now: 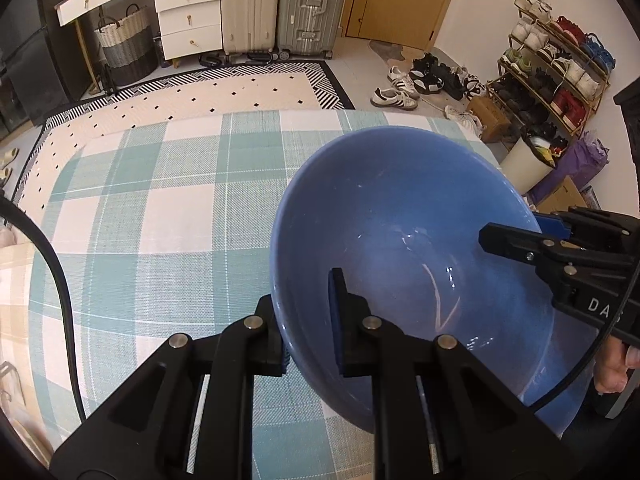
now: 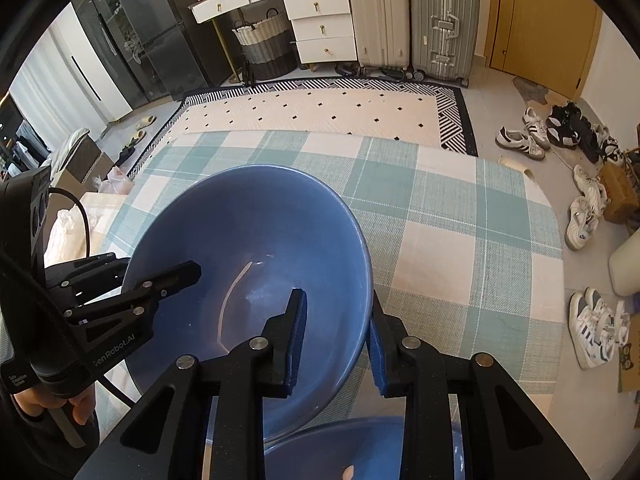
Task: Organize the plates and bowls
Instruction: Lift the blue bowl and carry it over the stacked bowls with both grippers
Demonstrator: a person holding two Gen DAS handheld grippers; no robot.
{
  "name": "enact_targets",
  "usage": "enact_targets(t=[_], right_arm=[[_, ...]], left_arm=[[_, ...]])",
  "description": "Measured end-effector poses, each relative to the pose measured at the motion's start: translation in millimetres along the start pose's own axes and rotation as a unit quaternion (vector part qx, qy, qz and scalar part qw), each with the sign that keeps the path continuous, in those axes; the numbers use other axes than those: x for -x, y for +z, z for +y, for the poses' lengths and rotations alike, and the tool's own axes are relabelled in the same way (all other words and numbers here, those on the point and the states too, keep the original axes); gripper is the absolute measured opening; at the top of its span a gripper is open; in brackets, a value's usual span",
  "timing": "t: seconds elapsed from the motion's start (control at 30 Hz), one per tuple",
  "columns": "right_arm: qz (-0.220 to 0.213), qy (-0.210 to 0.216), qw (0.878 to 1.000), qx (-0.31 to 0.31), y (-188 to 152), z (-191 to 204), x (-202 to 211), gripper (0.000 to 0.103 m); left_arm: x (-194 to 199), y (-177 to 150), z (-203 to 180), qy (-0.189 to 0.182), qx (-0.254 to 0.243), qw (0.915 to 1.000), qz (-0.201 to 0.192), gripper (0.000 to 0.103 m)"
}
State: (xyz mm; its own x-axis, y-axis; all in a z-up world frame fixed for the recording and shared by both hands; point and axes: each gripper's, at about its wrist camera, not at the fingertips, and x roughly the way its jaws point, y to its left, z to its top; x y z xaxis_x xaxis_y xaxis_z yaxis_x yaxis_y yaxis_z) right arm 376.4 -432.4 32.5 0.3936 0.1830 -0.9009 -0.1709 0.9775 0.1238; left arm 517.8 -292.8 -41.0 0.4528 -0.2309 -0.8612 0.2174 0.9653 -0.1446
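Blue glazed ceramic fills the middle of both views: a deep, round blue bowl (image 1: 400, 248) with a smooth, shiny inside, held tilted above the table by two grippers at once. The left gripper (image 1: 310, 320) is closed on the bowl's rim at the left side; one black finger is outside the wall and the other is inside, and the blue pads press the thin wall between them. The right gripper (image 2: 338, 320) is clamped in the same way on the opposite side of the rim, its jaws only a little apart, with one blue pad inside the bowl and one outside against the wall. In each view the other gripper reaches in over the far rim, and part of a person's hand (image 2: 60, 404) is seen on the handle of the left one.

The bowl has a faint pale curved line on its inner bottom and small light reflections. Under it, near the lower edge of the right wrist view, a second blue dish (image 2: 336, 448) is seen, partly hidden by the gripper; whether it is a bowl or a plate cannot be told. The table is covered by a checked tablecloth (image 2: 460, 248) in teal and white, with a woven texture. A black cable (image 1: 60, 280) curves over the cloth at the left.
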Motion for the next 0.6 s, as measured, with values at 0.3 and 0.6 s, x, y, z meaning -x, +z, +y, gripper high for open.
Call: enact_targets(t=[0.3, 0.6], right_arm=[[-0.031, 0.001, 0.999, 0.007, -3, 14, 32, 0.029], [-0.058, -0.002, 0.998, 0.007, -11, 22, 64, 0.029]], left_arm=[[35, -3, -4, 0.005, -0.004, 0.9996, -0.027, 0.012], [72, -8, -20, 0.011, -0.018, 0.9985, -0.051, 0.012]])
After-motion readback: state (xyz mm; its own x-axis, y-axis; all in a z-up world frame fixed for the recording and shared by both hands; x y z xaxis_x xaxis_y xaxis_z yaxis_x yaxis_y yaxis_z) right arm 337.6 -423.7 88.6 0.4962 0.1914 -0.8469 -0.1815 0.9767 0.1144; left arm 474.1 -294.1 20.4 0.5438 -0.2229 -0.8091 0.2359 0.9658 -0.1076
